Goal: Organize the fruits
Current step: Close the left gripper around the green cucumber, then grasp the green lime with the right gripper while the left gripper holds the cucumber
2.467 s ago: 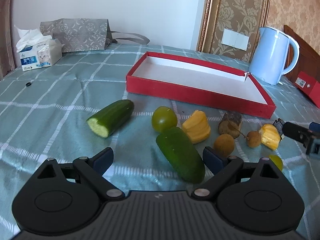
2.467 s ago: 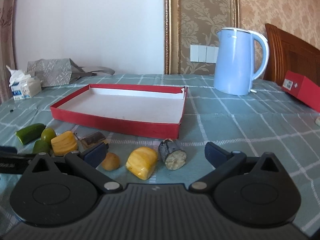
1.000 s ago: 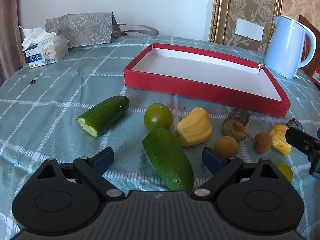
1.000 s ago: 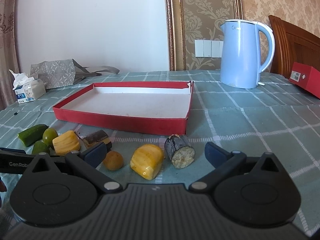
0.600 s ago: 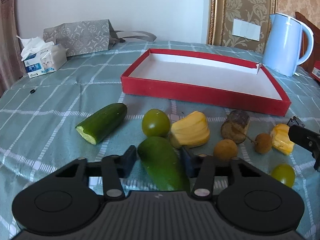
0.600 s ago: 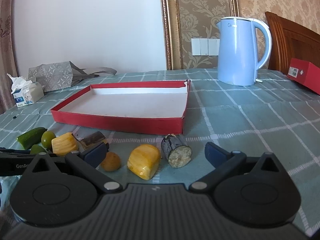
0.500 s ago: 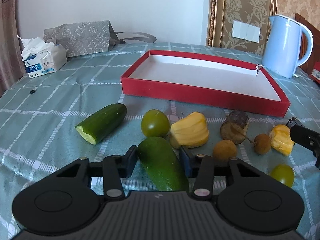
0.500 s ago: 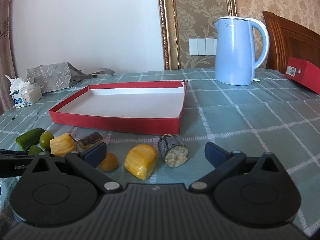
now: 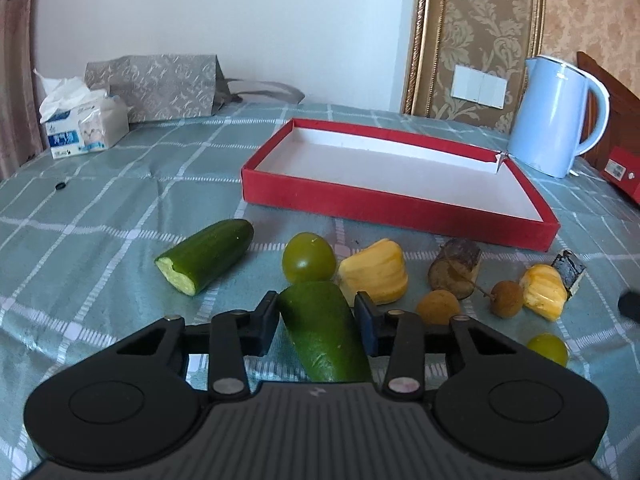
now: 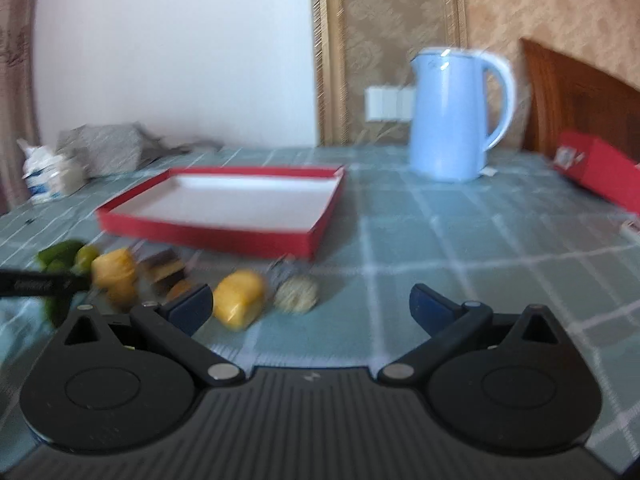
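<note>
The right wrist view is smeared by blur; fruit outlines there are hard to make out. The near end of the cucumber piece (image 9: 324,330) is hidden behind the left gripper (image 9: 317,314) body. The smooth dark-green piece is clamped between both blue pads, jaws narrow, on the checked tablecloth (image 9: 100,208), just in front of the round green tomato (image 9: 309,258). The ribbed yellow jackfruit segment (image 9: 374,272) lies beside it. The right gripper (image 10: 310,304) is held with jaws wide, nothing between them. The shallow red cardboard tray (image 9: 400,216), white-lined, sits beyond the fruit.
</note>
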